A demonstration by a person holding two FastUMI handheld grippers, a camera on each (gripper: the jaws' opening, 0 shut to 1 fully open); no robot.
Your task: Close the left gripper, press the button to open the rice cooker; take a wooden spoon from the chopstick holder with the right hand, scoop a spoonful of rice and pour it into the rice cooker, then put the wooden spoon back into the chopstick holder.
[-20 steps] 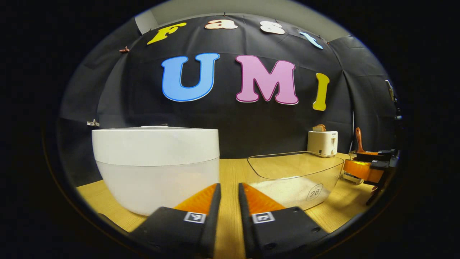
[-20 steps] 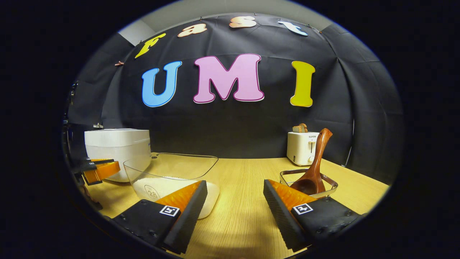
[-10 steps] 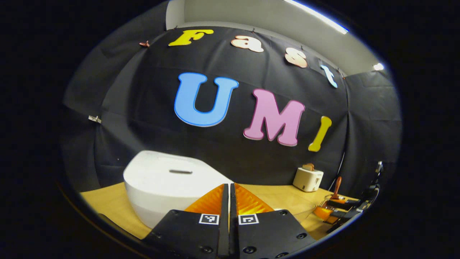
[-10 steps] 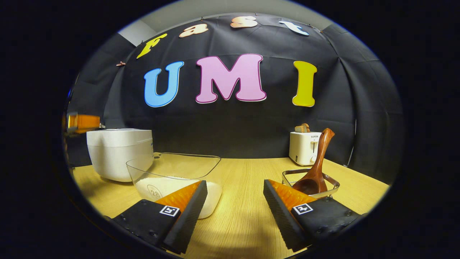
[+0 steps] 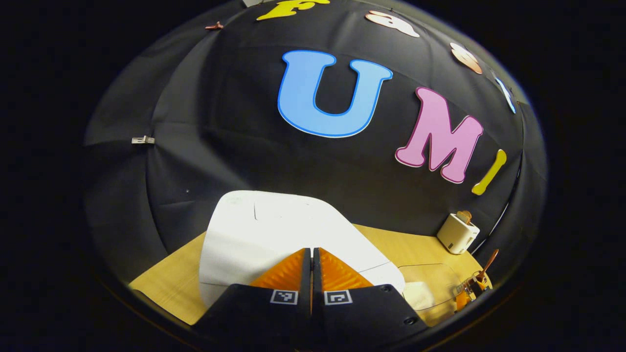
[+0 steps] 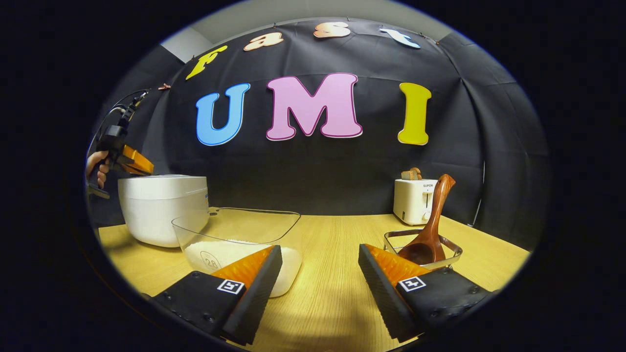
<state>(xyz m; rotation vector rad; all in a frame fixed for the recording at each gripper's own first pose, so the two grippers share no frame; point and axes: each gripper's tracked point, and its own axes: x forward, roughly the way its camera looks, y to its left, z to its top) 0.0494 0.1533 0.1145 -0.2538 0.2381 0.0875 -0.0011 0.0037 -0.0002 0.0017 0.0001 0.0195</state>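
Observation:
The white rice cooker (image 5: 283,230) stands with its lid down, seen from above in the left gripper view. My left gripper (image 5: 311,252) is shut, empty, its tips over the near edge of the lid. In the right gripper view the rice cooker (image 6: 164,208) sits at far left, with the left gripper (image 6: 142,168) tilted down just above its lid, held by a hand (image 6: 95,168). My right gripper (image 6: 320,259) is open and empty above the table. The wooden spoon (image 6: 430,227) stands in the metal chopstick holder (image 6: 452,254) just beyond the right finger. A clear container of rice (image 6: 234,244) lies ahead on the left.
A white toaster (image 6: 413,200) with bread stands at the back right by the booth wall. The wooden table (image 6: 332,234) stretches between the rice container and the chopstick holder. In the left gripper view the toaster (image 5: 457,233) and rice container (image 5: 430,291) sit at right.
My left gripper closed, rose from table height and tilted down over the rice cooker's lid. The right gripper stayed where it was, open.

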